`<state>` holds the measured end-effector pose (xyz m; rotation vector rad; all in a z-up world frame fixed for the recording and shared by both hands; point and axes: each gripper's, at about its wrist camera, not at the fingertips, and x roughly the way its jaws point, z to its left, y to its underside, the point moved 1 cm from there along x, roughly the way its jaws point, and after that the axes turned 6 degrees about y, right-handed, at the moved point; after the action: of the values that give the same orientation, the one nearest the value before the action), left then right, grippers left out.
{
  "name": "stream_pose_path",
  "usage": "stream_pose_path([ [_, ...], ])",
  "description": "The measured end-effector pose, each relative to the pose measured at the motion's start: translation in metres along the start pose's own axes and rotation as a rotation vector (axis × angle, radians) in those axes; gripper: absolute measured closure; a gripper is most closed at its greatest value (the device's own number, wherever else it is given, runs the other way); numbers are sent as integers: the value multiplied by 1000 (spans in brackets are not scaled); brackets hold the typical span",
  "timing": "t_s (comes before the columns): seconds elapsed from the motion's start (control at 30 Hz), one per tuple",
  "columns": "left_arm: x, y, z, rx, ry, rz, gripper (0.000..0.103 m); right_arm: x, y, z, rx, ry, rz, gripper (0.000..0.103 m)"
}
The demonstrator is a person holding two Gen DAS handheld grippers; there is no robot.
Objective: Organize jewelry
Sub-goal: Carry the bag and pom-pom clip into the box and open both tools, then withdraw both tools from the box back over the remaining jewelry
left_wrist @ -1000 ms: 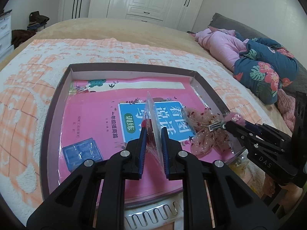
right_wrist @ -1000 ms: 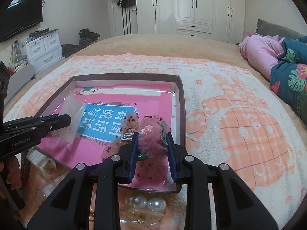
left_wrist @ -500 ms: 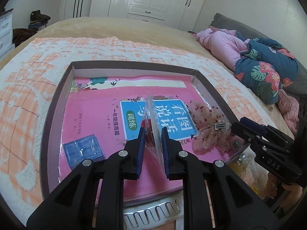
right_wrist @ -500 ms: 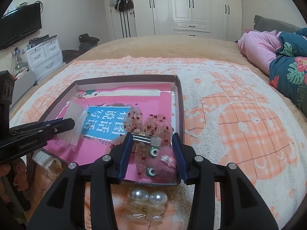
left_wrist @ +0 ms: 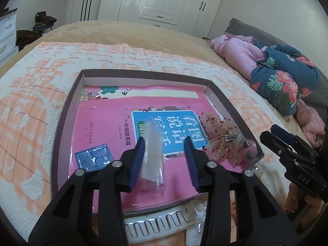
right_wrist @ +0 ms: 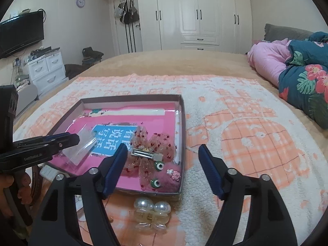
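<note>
A shallow brown tray [left_wrist: 69, 104] [right_wrist: 183, 123] lies on the bed, lined with a pink booklet. My left gripper [left_wrist: 165, 160] is open over its near edge; a clear plastic bag [left_wrist: 152, 164] [right_wrist: 82, 145] sits blurred between its fingers, apparently falling free. A pink bow hair clip [left_wrist: 227, 143] [right_wrist: 151, 153] and a fuzzy pink clip with green eyes [right_wrist: 166, 176] lie in the tray's near right corner. My right gripper [right_wrist: 162, 166] is open and empty above them. A small blue packet [left_wrist: 94, 156] lies in the tray's near left.
A pearl hair claw [right_wrist: 151, 211] lies on the blanket just outside the tray's near edge. A white comb-like piece [left_wrist: 160, 223] lies under my left gripper. Folded pink and floral bedding [left_wrist: 276, 75] is piled at the right. White wardrobes stand behind the bed.
My left gripper has opened and let go of the clear bag. My right gripper has opened wide, released the pink clips into the tray and drawn back.
</note>
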<state>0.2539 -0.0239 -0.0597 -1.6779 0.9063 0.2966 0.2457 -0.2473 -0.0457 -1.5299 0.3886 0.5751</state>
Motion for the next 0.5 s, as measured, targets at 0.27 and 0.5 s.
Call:
stream_pose_path([
  [0.27,-20,-7,-1,-12,0,-58,49,-17,-2,-3,4,18,-55,27],
  [0.5,-48,-12,-2,-22,-7,-143,28,-34,-4,-8,24,30,-103,25],
])
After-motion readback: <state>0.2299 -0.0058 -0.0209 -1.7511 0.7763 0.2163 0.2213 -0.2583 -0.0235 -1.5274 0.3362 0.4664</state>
